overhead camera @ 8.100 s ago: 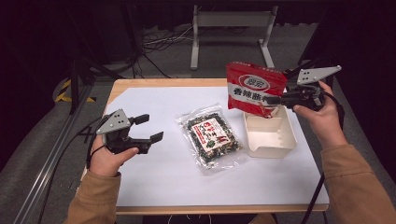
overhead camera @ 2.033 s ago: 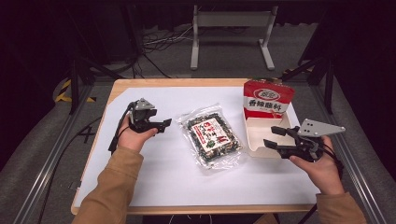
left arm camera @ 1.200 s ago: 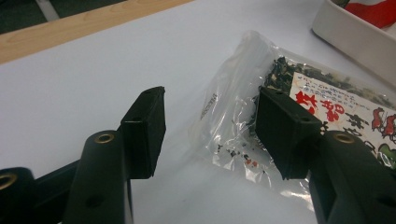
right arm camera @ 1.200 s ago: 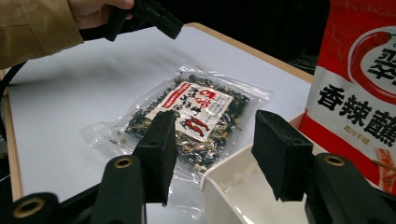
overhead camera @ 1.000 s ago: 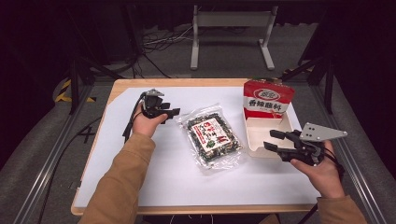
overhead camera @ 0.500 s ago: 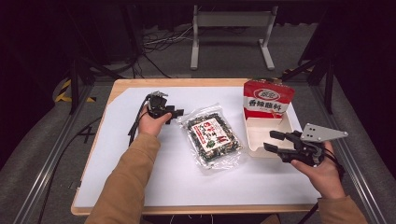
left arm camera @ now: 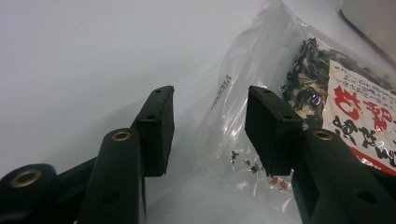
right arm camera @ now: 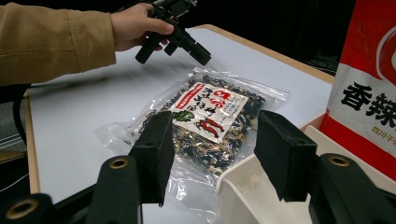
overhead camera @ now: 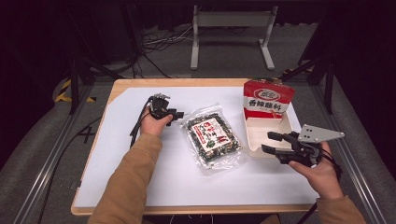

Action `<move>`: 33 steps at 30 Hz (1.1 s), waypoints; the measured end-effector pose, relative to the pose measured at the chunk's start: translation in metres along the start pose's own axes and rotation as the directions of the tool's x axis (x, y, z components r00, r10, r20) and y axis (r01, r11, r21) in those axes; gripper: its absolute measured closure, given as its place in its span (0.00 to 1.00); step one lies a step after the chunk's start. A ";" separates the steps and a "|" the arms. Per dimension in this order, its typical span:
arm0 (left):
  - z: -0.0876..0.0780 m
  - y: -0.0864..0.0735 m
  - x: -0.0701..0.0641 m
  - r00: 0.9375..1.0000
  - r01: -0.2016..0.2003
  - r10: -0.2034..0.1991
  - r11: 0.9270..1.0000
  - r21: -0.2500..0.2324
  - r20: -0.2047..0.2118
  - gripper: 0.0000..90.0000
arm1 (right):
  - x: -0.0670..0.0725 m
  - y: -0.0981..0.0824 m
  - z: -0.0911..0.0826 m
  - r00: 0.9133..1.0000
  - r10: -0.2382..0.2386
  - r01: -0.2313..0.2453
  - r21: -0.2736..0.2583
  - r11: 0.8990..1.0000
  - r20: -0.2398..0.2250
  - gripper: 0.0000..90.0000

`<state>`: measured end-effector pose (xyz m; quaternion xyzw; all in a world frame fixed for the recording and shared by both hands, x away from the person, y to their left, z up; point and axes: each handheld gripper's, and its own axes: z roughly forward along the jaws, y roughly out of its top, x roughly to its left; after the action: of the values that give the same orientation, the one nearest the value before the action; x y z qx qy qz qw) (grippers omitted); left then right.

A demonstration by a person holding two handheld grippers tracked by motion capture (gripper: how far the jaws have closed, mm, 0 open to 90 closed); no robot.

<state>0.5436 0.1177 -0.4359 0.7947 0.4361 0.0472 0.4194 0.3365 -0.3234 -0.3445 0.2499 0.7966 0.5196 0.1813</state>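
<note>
A clear bag of dark dried food with a red and white label point(overhead camera: 212, 137) point(left arm camera: 327, 93) point(right arm camera: 210, 116) lies flat mid-table. My left gripper point(overhead camera: 180, 115) point(left arm camera: 210, 126) is low at the bag's far left corner. Its jaws have just been closing, and the clear corner lies between them without the pads pressing on it. My right gripper point(overhead camera: 271, 143) point(right arm camera: 210, 154) stands open at the near left corner of the white tray point(overhead camera: 261, 150) point(right arm camera: 243, 186), holding nothing. A red snack bag point(overhead camera: 268, 100) point(right arm camera: 369, 93) stands upright in the tray's far end.
A white sheet point(overhead camera: 140, 168) covers most of the wooden table point(overhead camera: 116, 88). The person's left sleeve point(overhead camera: 130, 182) crosses the sheet's left half. A metal stand point(overhead camera: 231, 32) and cables sit on the floor beyond the table.
The left hand has moved right and down to the bag's corner, its jaws narrower. The red bag, once held up by the right gripper, now stands in the tray. The right hand stays put.
</note>
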 end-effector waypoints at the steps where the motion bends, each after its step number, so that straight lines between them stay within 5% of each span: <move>1: 0.002 -0.001 0.000 1.000 0.007 -0.007 1.000 0.007 0.007 0.58 | 0.000 0.000 0.000 1.000 -0.001 0.001 0.001 1.000 -0.003 0.51; 17: 0.010 -0.003 -0.005 0.994 0.033 -0.037 0.999 0.039 0.100 0.54 | 0.001 -0.001 0.001 1.000 0.002 -0.002 -0.001 1.000 -0.004 0.50; 27: 0.009 -0.004 -0.003 0.995 0.058 -0.062 0.997 0.046 0.074 0.70 | 0.002 0.000 0.002 1.000 -0.003 0.003 0.001 1.000 -0.012 0.50; 33: 0.011 -0.006 -0.003 0.999 0.026 -0.029 0.997 0.078 0.030 0.82 | 0.002 -0.001 0.002 1.000 -0.005 0.005 0.000 1.000 -0.013 0.50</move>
<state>0.5424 0.1105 -0.4462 0.8051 0.4419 0.0120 0.3956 0.3356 -0.3208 -0.3461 0.2446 0.7985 0.5207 0.1775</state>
